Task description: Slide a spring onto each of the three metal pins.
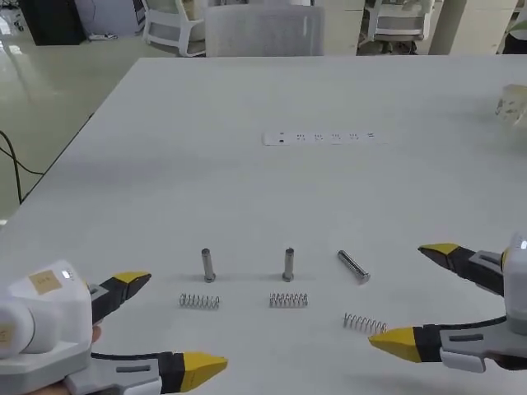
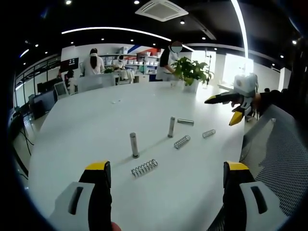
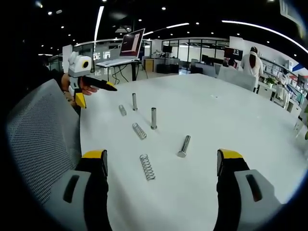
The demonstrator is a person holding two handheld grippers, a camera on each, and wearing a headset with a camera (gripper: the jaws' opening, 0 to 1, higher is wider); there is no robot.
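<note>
Three short metal pins are on the white table: the left pin point(image 1: 207, 265) and middle pin point(image 1: 288, 264) stand upright, while the right pin point(image 1: 352, 266) lies on its side. In front of each lies a loose spring: left spring point(image 1: 199, 301), middle spring point(image 1: 288, 300), right spring point(image 1: 365, 323). My left gripper point(image 1: 177, 322) hovers open just left of the left spring, holding nothing. My right gripper point(image 1: 412, 295) is open to the right of the right spring point(image 3: 147, 167) and the lying pin point(image 3: 184, 146). The left gripper view has the nearest spring point(image 2: 144, 167) and pin point(image 2: 134, 145) ahead of the jaws.
A white power strip point(image 1: 321, 137) lies mid-table, further back. A small clear plastic object point(image 1: 512, 105) sits at the far right. A grey chair point(image 1: 263, 29) stands behind the table's far edge. The table's left edge runs diagonally, with floor beyond.
</note>
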